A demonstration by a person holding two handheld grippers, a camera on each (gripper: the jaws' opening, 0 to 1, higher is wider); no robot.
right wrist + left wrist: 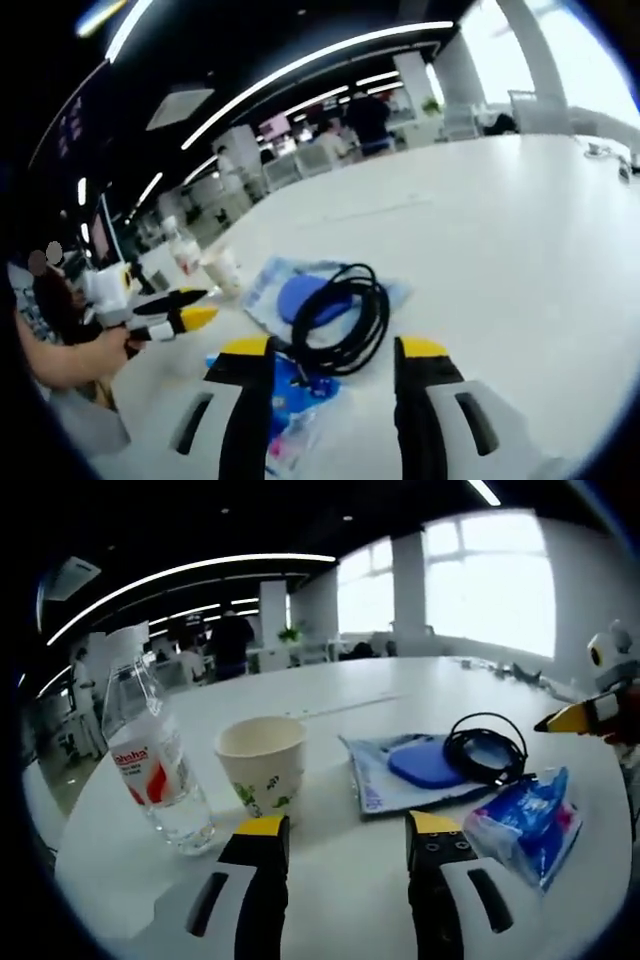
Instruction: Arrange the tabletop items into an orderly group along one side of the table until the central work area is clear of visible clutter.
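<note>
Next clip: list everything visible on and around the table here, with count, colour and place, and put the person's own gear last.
Clear plastic water bottle with red label: 1, clear, upright at the table's near edge beside the cup.
White paper cup with green print: 1, white, upright between bottle and pouch.
Light blue flat plastic pouch: 1, pale blue, lying flat mid-table.
Blue rounded pad: 1, blue, on the pouch.
Black coiled cable: 1, black, overlapping pad and pouch.
Blue and white crinkled packet: 1, beside the cable.
White round table: 1, white.
Bystanders: several, far background.
Left gripper: yellow-tipped, open, empty.
Right gripper: yellow-tipped, open, near the cable.
</note>
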